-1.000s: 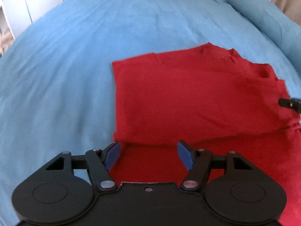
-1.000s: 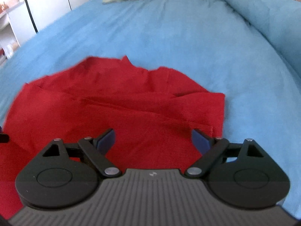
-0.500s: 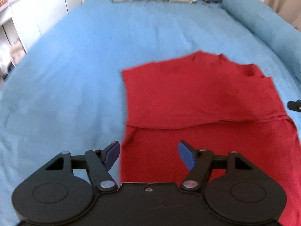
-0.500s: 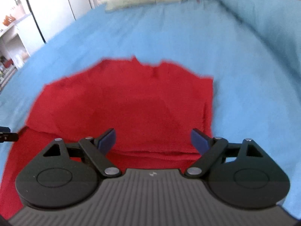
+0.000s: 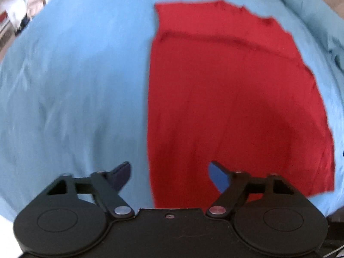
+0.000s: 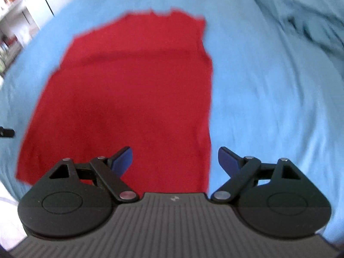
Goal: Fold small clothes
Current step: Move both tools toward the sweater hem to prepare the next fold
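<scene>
Blue bedding [image 5: 75, 86] carried a red shirt [image 5: 225, 107], part-folded. Left gripper [image 5: 169, 175] and right gripper [image 6: 175, 159] hovered wide, empty. Next likely needs gripping the near hem.

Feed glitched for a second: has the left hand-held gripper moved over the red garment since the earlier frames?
Yes. The left hand-held gripper has risen and tilted downward: the red cloth garment now fills more of its view above the blue bedsheet.
</scene>
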Demonstrator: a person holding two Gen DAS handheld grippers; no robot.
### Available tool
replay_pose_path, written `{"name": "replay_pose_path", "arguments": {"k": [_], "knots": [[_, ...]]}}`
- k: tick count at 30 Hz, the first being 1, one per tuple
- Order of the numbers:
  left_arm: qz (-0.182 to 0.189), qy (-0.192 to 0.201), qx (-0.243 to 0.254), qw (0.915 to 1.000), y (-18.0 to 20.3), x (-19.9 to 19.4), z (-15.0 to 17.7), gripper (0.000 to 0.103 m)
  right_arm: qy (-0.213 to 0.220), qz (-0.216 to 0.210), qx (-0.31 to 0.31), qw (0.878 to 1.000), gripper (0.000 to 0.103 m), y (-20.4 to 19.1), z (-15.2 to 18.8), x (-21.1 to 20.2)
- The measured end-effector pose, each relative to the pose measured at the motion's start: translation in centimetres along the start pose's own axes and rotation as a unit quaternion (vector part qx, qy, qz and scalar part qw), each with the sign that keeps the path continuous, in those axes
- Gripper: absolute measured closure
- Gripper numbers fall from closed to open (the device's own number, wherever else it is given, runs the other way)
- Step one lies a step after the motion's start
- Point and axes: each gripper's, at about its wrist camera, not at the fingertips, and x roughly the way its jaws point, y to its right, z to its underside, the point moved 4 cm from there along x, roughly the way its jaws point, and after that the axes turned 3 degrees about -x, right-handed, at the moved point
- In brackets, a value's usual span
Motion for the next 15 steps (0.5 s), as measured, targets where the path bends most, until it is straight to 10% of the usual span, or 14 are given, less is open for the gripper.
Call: {"name": "replay_pose_path", "arguments": {"k": [2,15], "knots": [[-0.009,-0.022,-0.007,0.9997,-0.7,1.2,1.3,0.059,-0.026,0.003,0.026,0.999,0.007,0.4,3.1,0.5],[0.012,-0.05,0.007,0.9986,-0.1,4.3,2.2,0.065,-0.089,0.036,0.115,0.989,0.035,1.8,10.2,3.2]]}}
